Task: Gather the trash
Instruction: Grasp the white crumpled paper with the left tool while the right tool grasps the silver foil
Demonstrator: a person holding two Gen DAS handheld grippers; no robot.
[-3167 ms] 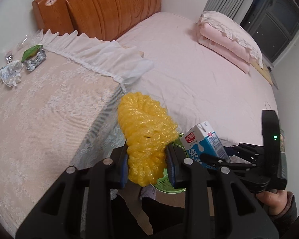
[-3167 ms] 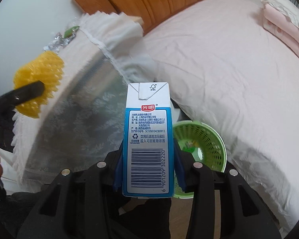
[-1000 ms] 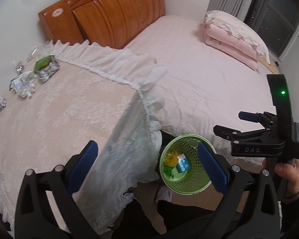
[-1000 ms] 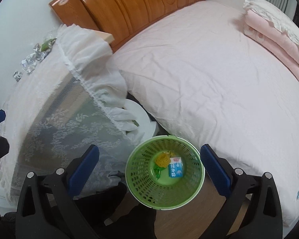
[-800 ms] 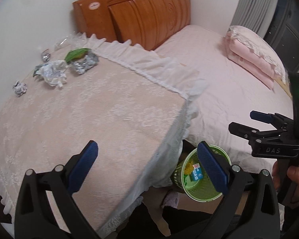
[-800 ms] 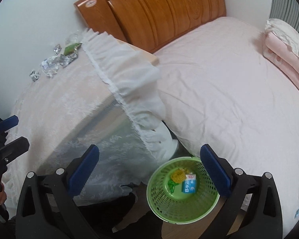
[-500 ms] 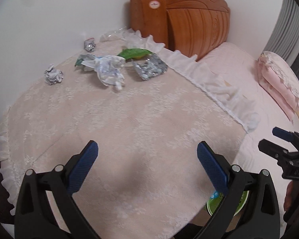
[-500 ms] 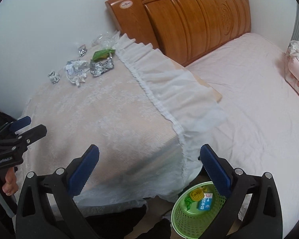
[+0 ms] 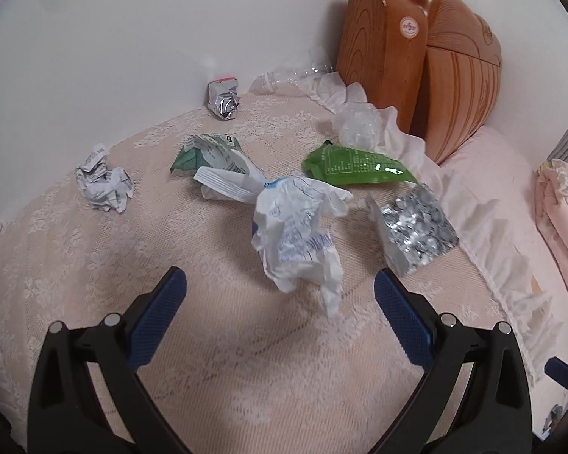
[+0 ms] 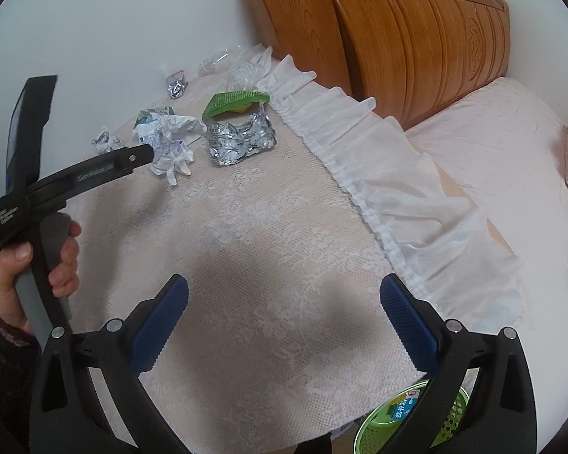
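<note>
Both grippers had swung away from the green basket (image 10: pixel 448 422) and back over the lace-covered table (image 9: pixel 246 359). Seconds before, the left gripper (image 9: pixel 280 295) had clamped a yellow foam net and the right gripper (image 10: pixel 284 302) a milk carton; now both stood with jaws spread wide and nothing between them. A blue-and-white carton (image 10: pixel 405 405) lay inside the basket, which sat on the floor below the table's near edge, so that delivery looked complete and a new pick was beginning.

The left gripper had closed in on the crumpled white wrapper (image 9: pixel 297 227), which lay in the middle of the table, just ahead of the open jaws and roughly centred between them. Around that wrapper the remaining trash was clustered: a crushed silver foil packet (image 9: pixel 412 227) just to its right, a green snack bag (image 9: pixel 354 166) behind it, a green-and-white packet (image 9: pixel 208 155) behind and to its left, a small paper ball (image 9: pixel 104 181) well to its left, and a small foil carton (image 9: pixel 223 100) and a clear plastic bottle (image 9: pixel 287 75) far behind it against the wall. A clear plastic wad (image 9: pixel 356 126) sat behind the green bag.

The right gripper hung nearer the table's front, well short of the wrapper. Much of the collecting appeared to be left.
</note>
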